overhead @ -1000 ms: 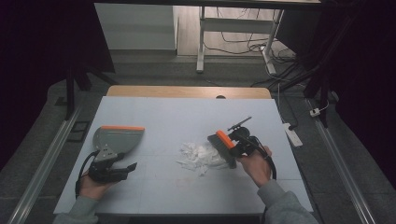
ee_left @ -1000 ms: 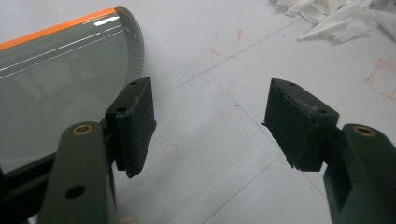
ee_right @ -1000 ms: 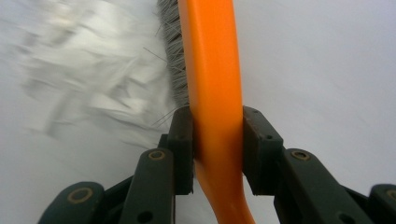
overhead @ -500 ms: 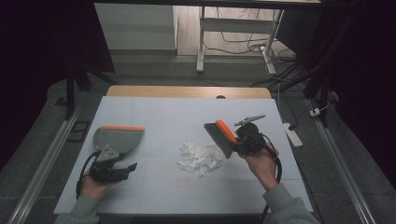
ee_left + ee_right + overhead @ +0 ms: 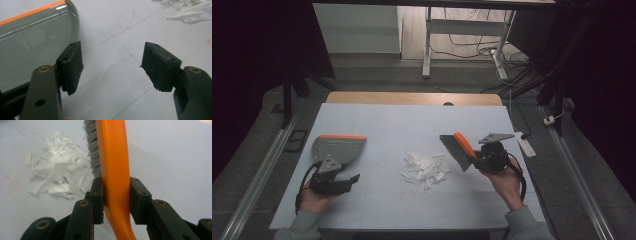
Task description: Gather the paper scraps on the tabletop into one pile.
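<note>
Brush (image 5: 458,150) is up off the counter (image 5: 412,120), held by the right gripper (image 5: 475,159) just right of the paper scraps (image 5: 426,168); orange handle, grey bristles facing the pile. Largest first: counter is a white sheet with faint grid lines and a few red marks, wooden edge showing at the far side. Dustpan (image 5: 337,148) sits flat on the left part of the counter, grey body, orange strip along its far lip, well apart from the scraps. Left gripper (image 5: 353,178) rests low, just in front of the dustpan; in the left gripper view its jaws stand wide apart with bare counter between them, nothing gripped, and the dustpan (image 5: 32,42) lies just beside the left-hand jaw, touching or not I can't tell. Right gripper view: right gripper (image 5: 116,200) is clamped on the brush handle (image 5: 113,170), both pads pressed to its sides, bristles (image 5: 93,147) pointing at the scraps (image 5: 56,167). Brush is tilted in the high view, head toward the counter's middle, handle running back into the hand. Scraps are a loose heap of torn white paper near the counter's centre, between the dustpan and the brush, nearer the brush. Bristle tips hang close to the heap's right edge; contact not resolvable.
</note>
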{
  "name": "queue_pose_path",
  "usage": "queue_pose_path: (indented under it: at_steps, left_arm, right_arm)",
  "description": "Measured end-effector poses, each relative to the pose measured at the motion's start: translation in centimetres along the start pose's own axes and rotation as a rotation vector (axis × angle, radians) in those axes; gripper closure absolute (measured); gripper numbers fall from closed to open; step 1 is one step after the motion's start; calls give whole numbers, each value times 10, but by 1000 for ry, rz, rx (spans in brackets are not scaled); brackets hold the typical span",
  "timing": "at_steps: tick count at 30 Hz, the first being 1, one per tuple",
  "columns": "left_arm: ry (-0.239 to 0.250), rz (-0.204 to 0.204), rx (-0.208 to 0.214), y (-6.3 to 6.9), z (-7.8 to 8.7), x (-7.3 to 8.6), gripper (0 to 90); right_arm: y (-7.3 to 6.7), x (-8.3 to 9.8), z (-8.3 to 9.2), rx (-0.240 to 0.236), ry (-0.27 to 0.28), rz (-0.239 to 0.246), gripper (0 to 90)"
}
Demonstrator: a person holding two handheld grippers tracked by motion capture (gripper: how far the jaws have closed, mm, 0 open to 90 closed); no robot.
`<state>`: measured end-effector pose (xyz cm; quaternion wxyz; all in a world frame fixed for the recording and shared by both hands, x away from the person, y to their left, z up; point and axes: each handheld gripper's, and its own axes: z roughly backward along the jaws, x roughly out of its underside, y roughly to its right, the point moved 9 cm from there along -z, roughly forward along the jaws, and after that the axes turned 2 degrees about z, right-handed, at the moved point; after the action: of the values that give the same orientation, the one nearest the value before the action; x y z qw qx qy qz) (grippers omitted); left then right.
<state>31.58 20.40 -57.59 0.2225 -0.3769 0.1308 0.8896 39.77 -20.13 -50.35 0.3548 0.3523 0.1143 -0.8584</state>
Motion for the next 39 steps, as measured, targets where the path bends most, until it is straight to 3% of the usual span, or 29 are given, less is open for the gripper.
queue_pose_path:
  at_steps: [5, 17, 20, 34, 39]
  left_arm:
    - [0, 0, 1, 1, 0, 0, 340]
    - [2, -9, -4, 3, 0, 0, 339]
    - [4, -15, -4, 4, 1, -1, 339]
    - [13, -28, 17, 9, 2, -1, 335]
    - [20, -27, 23, 10, 2, -2, 331]
  right_arm:
    - [3, 11, 6, 3, 38, 26, 677]
    - [22, 58, 25, 68, 103, -1, 676]
    - [27, 65, 29, 63, 128, -12, 676]
    - [24, 65, 26, 58, 153, 43, 676]
    - [22, 64, 25, 54, 156, 42, 676]
